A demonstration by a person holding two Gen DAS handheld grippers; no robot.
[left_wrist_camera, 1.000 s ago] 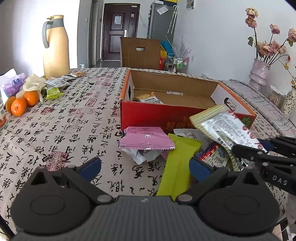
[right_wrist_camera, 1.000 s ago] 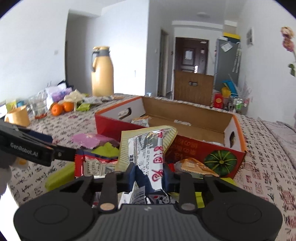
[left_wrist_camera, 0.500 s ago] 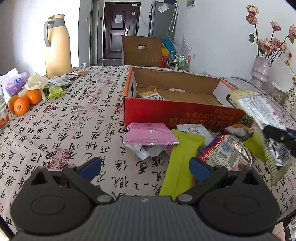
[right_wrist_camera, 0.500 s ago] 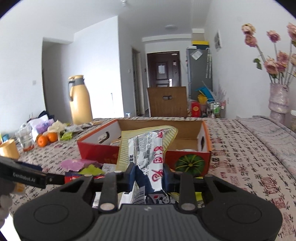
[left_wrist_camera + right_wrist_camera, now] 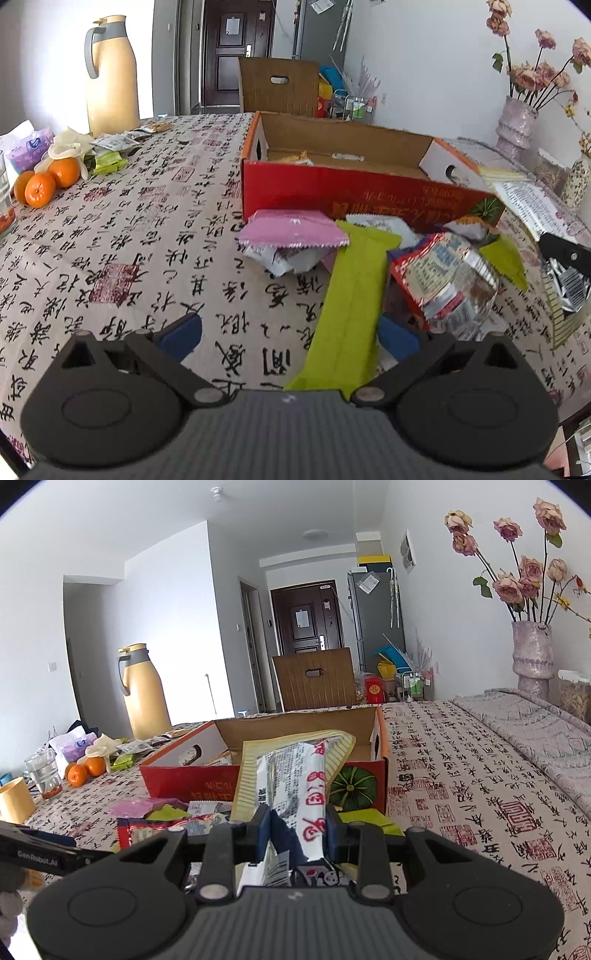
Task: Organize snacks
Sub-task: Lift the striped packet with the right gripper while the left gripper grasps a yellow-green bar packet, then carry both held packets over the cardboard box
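1. patterned bench (image 5: 155, 229) carries one red box (image 5: 343, 192); three oranges (image 5: 40, 184) well left of it.
2. right claw (image 5: 297, 821) grips one striped packet (image 5: 295, 771) before the box.
3. left claw (image 5: 291, 334) gapes wide over one green packet (image 5: 351, 295) before the box.

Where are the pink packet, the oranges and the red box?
pink packet (image 5: 291, 230), left wrist view, middle of its flat top.
oranges (image 5: 40, 188), left wrist view, front orange's skin.
red box (image 5: 332, 197), left wrist view, its red front wall.

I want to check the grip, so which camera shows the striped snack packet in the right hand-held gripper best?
The right wrist view: the striped snack packet fills the centre, pinched between the right hand-held gripper fingers. The left wrist view catches it only at the right edge, distorted, with one gripper finger across it.
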